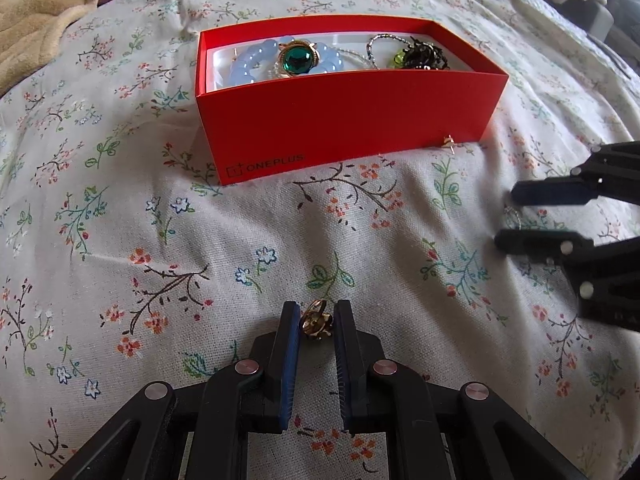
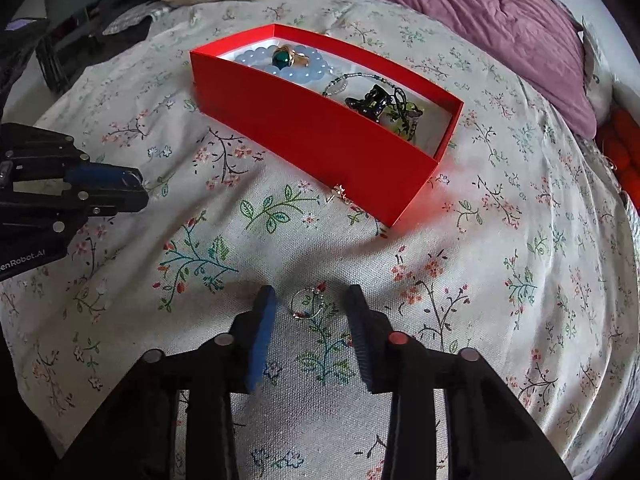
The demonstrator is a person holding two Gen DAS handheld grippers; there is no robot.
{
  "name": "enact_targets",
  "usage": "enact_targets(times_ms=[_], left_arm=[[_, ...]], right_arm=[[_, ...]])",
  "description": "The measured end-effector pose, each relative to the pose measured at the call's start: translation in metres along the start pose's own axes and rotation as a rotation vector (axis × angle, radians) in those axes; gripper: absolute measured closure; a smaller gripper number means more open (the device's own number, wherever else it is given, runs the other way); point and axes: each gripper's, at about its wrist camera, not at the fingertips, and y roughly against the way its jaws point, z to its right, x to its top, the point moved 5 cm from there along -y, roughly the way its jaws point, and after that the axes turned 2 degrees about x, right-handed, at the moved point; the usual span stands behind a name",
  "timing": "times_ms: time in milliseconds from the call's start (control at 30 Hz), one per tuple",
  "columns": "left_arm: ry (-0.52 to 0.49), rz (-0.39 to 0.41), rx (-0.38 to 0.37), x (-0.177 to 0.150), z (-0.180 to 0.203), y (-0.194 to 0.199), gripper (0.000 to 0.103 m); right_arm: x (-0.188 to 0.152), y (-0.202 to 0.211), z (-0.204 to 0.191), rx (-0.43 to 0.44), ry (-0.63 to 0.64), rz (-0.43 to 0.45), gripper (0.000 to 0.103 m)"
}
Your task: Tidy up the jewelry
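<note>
Nearest the left wrist camera, the left gripper (image 1: 316, 322) had its jaws drawn close on a gold ring (image 1: 316, 323), both blue pads touching it just above the floral bedsheet (image 1: 200, 240). The right wrist view showed that gripper only from the side, at its left edge, and the ring could not be made out there.

Nearest the right wrist camera, the right gripper (image 2: 312, 300) stood with its jaws wide apart, holding nothing; a thin silver hoop with small beads (image 2: 308, 303) lay flat on the sheet between the fingertips, touching neither. In the left view that same hoop was only a faint glint between the right gripper's two dark fingers (image 1: 528, 192) at the right edge.

Farther off, a small gold earring stud (image 1: 449, 143) lay on the sheet against the foot of the red box's near wall, seen in both views.

Beyond it the open red box (image 1: 352, 120) sat on the sheet, printed ONEPLUS on the side facing the left camera; the right view did not show that lettering. Inside, on a white liner, lay a pale blue bead bracelet (image 1: 256, 60) with a green-stoned gold ring (image 1: 298, 62) on it, a beaded chain (image 1: 380, 42), and a dark ornament (image 1: 424, 56) beside a yellow-green piece (image 1: 398, 58).

Farthest, a beige blanket (image 1: 36, 4) and a purple cover (image 2: 480, 20) lay behind.
</note>
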Motion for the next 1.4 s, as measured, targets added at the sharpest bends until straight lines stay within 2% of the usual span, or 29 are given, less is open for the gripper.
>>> enact_targets(times_ms=[33,100,567,1067,1233,1400], left_arm=[[0.001,0.0,0.0,0.0,0.0,0.0,0.092],[0.001,0.0,0.001,0.0,0.0,0.0,0.092],[0.021,0.003,-0.009,0.008,-0.007,0.009,0.092],[0.065,0.086,-0.048,0.061,-0.011,0.038,0.092],[0.113,0.109,-0.055,0.081,-0.015,0.033,0.092],[0.128,0.134,-0.027,0.098,-0.021,0.022,0.092]], right_arm=[[0.0,0.0,-0.001,0.009,0.0,-0.003,0.08],[0.001,-0.002,-0.003,0.017,0.004,-0.007,0.084],[0.006,0.017,0.006,0.011,-0.046,0.008,0.085],[0.05,0.05,0.019,0.026,-0.14,0.125,0.084],[0.066,0.05,0.025,0.029,-0.168,0.147,0.084],[0.08,0.043,0.037,0.033,-0.226,0.159,0.084]])
